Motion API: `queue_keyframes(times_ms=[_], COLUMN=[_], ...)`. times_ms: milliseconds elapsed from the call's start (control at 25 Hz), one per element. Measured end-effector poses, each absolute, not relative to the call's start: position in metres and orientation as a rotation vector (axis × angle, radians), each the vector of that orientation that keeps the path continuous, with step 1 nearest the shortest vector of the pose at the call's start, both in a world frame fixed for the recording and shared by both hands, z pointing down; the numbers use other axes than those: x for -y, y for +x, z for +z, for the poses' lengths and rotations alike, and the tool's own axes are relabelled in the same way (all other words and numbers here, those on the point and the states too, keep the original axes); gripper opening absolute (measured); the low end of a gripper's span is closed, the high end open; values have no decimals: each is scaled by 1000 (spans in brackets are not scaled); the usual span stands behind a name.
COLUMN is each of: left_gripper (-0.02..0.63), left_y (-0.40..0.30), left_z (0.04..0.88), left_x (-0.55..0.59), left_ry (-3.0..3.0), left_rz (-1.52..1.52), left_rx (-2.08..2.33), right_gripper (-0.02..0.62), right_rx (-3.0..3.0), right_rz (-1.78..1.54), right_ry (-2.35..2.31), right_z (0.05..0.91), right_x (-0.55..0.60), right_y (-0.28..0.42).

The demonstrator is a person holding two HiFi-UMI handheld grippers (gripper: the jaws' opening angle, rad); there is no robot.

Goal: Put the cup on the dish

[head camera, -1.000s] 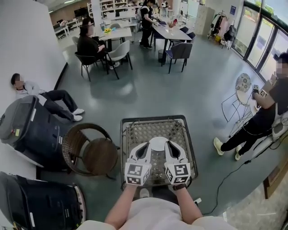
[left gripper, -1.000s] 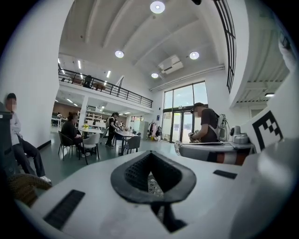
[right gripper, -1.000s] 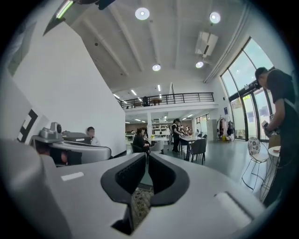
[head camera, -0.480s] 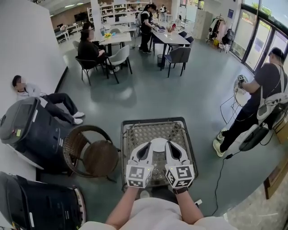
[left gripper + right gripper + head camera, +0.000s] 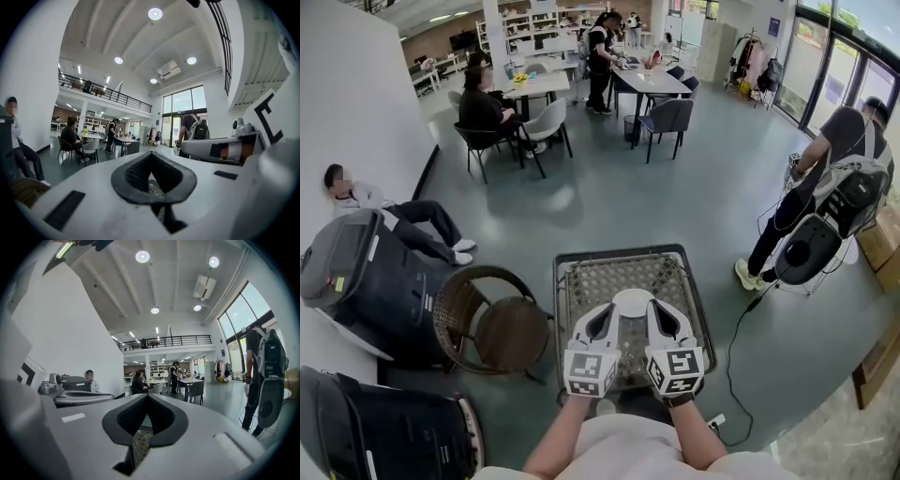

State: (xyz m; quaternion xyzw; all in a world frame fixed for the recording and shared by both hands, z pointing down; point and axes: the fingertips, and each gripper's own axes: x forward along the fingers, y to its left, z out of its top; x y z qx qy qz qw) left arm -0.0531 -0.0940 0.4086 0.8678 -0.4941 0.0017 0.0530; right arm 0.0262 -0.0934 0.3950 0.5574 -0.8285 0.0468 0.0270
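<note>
- The left hand-held gripper (image 5: 602,314) and the right hand-held gripper (image 5: 657,312) hang side by side over the near half of the mesh tabletop (image 5: 581,277). Each has its jaws pressed together with nothing between them.
- The white dish (image 5: 630,299) lies on the tabletop between the two grippers' tips, partly covered by them. The part that shows is bare, so the task looks to be at its very start.
- The cup shows in no view, so I cannot say where it stands. The first job is to find it, probably by drawing the grippers aside to uncover the tabletop.
- Whichever gripper goes for the cup should spread its jaws before it comes near, since closed jaws would only knock the cup over.
- Take the cup upright by its wall or rim, firmly enough that it does not swing.
- The mesh looks uneven, so lower the cup onto the dish's flat middle and let go only once it rests there.
- The idle gripper is best held off the dish, out of the path.
</note>
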Motion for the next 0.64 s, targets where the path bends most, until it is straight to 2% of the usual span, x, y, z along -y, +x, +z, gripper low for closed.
queue_keyframes(times_ms=[640], left_gripper=[3], left_y=[-58], left_z=[411], left_x=[96], left_ry=[2627], left_rz=[-58], left_rx=[1442], right_gripper=[0], right_rx=[2460], right_rz=[105], right_ry=[1779], right_z=[396], right_x=[93], right_y=[30])
